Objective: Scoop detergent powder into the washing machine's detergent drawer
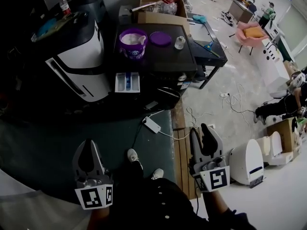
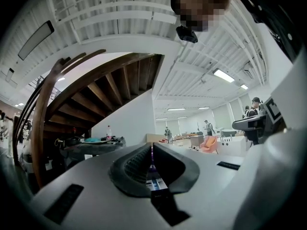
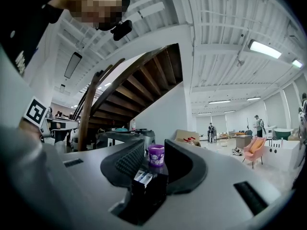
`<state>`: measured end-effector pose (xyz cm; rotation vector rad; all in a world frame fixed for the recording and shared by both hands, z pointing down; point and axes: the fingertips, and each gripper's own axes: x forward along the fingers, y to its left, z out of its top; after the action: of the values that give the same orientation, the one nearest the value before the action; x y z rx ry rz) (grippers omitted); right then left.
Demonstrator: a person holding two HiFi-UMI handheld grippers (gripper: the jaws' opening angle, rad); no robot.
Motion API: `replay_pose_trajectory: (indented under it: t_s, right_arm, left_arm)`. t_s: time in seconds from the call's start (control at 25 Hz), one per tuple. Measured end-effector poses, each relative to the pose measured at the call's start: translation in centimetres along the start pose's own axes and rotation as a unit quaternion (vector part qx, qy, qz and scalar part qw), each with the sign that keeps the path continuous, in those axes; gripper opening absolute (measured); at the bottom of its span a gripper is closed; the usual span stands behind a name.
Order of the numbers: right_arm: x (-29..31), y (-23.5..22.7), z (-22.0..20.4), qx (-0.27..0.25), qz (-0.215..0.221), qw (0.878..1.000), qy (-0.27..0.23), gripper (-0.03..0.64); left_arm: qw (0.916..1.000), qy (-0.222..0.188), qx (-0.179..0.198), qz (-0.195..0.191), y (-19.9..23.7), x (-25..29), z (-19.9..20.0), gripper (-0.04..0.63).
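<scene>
Left gripper (image 1: 89,143): one, jaws together, empty.
Right gripper (image 1: 201,128): one, jaws apart, empty.
Purple tub (image 1: 133,47): one, uncovered.
Drawer (image 1: 119,83): one, pulled out.

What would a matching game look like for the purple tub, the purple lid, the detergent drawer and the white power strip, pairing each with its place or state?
Things:
1. purple tub
2. purple lid
3. detergent drawer
4. white power strip

Places or states:
A. down on the dark floor mat, cables attached
B. pulled out from the front of the washing machine
C. standing open, white powder inside
D. lying flat on the machine's top

Pairs: 1-C, 2-D, 3-B, 4-A
</scene>
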<state>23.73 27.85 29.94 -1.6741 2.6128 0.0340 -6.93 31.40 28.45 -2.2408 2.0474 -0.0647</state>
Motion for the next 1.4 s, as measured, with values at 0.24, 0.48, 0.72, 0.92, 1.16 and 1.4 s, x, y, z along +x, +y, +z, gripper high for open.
replay_pose_trajectory:
  t_s: [0.24,0.48,0.72,0.92,1.16,1.4]
  right_arm:
    - [4.0,-0.2,-0.8,-0.001,-0.005,1.0,0.019,0.127]
    - [8.0,0.1,-0.4,-0.01,0.0,1.0,0.015,0.127]
    - [12.2,0.9,0.4,-0.012,-0.01,1.0,0.005,0.127]
    - [15.6,2.1,1.1,-0.018,-0.026,0.999,0.001,0.127]
    - [18.9,3.0,0.2,-0.011,-0.023,1.0,0.012,0.127]
    - [22.3,2.0,-0.9,0.007,-0.018,1.0,0.018,0.127]
  left_arm:
    - [1.0,0.004,0.001,-0.001,2.1,3.5,-0.5,0.025]
    - [1.0,0.0,-0.003,-0.005,3.9,7.1,-0.6,0.023]
    - [0.9997,-0.015,-0.006,-0.018,6.6,10.7,-0.1,0.025]
    - [0.9992,-0.025,-0.006,-0.029,9.4,13.1,0.2,0.025]
    - [0.9988,-0.022,-0.002,-0.043,11.6,15.1,-0.6,0.025]
    - [0.9991,-0.004,-0.008,-0.041,11.7,17.6,-2.4,0.025]
